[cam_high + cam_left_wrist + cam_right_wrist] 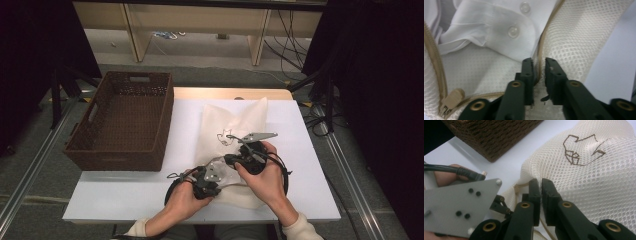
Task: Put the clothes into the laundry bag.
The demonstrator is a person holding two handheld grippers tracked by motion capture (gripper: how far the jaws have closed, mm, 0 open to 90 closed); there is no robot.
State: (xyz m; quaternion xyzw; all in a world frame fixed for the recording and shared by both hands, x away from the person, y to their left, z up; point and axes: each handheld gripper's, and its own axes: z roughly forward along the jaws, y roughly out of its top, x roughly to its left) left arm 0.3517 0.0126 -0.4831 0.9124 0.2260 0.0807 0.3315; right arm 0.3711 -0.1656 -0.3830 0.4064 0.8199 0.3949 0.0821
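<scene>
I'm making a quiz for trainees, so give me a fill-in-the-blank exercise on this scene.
1. The mesh bag lies to the ____ of the wicker basket in the high view.
2. Inside the bag is a white shirt with ____ buttons showing.
3. The left gripper closes on the bag's ____ edge.

Missing words: right; two; zipper

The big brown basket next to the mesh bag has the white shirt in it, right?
Not quite. The brown basket does sit next to the mesh bag, but the high view shows nothing in it. The white shirt is inside the open bag, as the left gripper view shows.
</scene>
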